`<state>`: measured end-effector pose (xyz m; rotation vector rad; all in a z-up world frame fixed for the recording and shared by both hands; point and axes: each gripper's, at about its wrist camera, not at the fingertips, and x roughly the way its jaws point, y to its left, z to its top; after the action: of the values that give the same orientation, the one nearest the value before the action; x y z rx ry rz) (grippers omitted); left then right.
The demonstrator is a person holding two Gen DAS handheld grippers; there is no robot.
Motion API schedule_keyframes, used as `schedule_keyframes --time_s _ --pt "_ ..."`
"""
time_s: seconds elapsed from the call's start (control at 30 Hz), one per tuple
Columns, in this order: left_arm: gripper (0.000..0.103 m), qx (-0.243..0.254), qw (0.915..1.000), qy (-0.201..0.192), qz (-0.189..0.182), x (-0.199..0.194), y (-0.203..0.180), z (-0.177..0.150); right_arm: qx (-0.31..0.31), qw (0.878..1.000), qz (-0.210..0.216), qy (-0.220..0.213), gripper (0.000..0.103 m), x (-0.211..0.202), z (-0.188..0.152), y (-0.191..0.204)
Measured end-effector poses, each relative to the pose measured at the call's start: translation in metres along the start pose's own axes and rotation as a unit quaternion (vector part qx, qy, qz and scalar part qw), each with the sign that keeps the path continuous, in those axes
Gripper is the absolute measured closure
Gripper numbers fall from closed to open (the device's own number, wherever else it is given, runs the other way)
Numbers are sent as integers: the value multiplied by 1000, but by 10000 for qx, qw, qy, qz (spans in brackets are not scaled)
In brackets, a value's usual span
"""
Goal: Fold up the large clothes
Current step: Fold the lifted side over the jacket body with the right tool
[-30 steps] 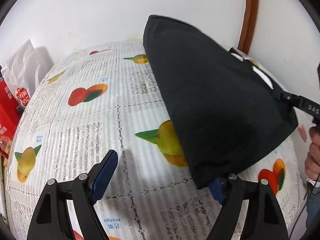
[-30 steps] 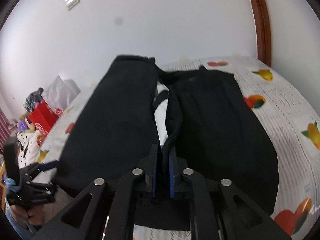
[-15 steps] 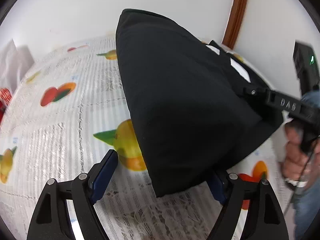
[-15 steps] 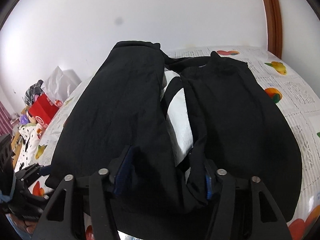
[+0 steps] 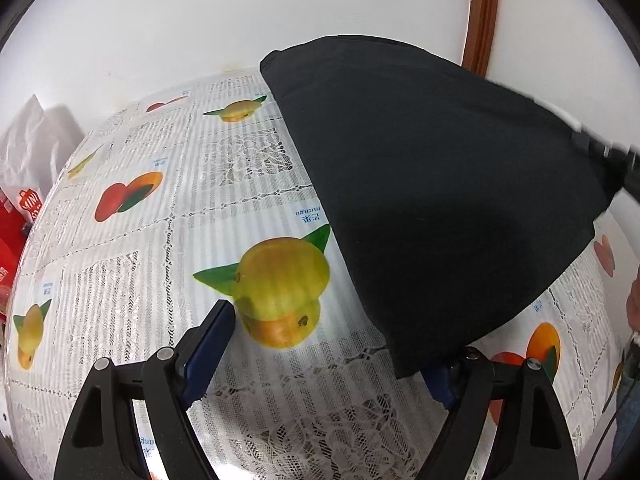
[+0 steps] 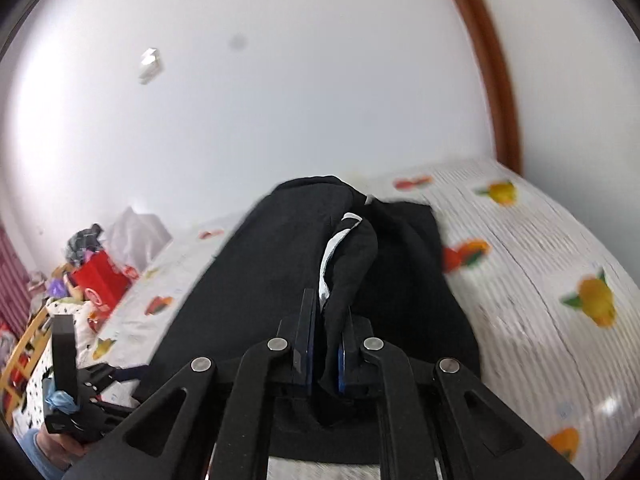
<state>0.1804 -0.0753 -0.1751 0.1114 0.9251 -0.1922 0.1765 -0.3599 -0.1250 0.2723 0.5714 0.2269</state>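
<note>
A large black garment (image 5: 440, 200) lies on a table covered by a fruit-print lace cloth (image 5: 160, 240). My left gripper (image 5: 328, 344) hangs open just above the cloth. The garment's near corner drapes over its right finger, and nothing sits between the pads. In the right wrist view, my right gripper (image 6: 328, 308) is shut on a raised fold of the black garment (image 6: 260, 280), beside a strip of white lining (image 6: 332, 248). The right gripper (image 5: 616, 160) shows blurred at the garment's right edge in the left wrist view. The left gripper (image 6: 80, 400) is low at the left in the right wrist view.
A red bag (image 5: 12, 224) and a white plastic bag (image 5: 32, 140) stand past the table's left edge. A brown door frame (image 5: 480, 12) runs up the white wall. Clutter (image 6: 100, 280) and a wooden chair (image 6: 24, 352) sit left of the table. A hand (image 5: 634, 304) shows at the right edge.
My right gripper opened wide over the garment's middle, then shut on a fold and pulled it up and back. The left gripper shifted sideways along the garment's edge and stayed open.
</note>
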Motion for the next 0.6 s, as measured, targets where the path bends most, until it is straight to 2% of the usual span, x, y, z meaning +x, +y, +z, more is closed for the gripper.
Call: schedule_keyframes --time_s 0.1,0.2,0.23,0.27,0.3,0.37,0.4,0.43,0.47,0.5,0.57,0.6 --pt "19 8 10000 -7 0 0 -2 0 -84 9987 -283 405 91 12 -14 -7" --pt "23 25 9999 -10 -155 0 -7 2 -154 9972 -432 598 73 19 -23 -7" --pt "23 40 9995 -28 -297 -1 -11 4 -124 9973 -362 632 63 20 -24 -8" --pt "23 81 9993 -27 -372 0 -16 6 -61 9975 -246 658 59 22 -24 -8" --pt "22 157 9993 6 -332 4 -21 7 -29 9974 -196 687 55 23 -25 -8" --pt "22 204 9998 3 -86 9 -27 9 23 9966 -235 784 54 31 -22 -6" --pt "20 196 9998 0 23 9 -29 11 27 9961 -301 831 55 34 -22 -4" --pt "20 196 9997 10 116 10 -30 12 -5 9946 -427 945 65 40 -20 0" --pt "19 187 9997 3 155 10 -31 12 -70 9943 -461 963 78 41 -18 3" --pt "19 181 9997 -10 187 10 -31 12 -233 9944 -443 933 95 39 -13 9" --pt "19 160 9997 -18 195 9 -31 12 -497 9973 -217 493 96 19 -4 14" --pt "19 140 9997 -12 200 10 -32 12 -514 9986 -7 79 96 0 0 10"
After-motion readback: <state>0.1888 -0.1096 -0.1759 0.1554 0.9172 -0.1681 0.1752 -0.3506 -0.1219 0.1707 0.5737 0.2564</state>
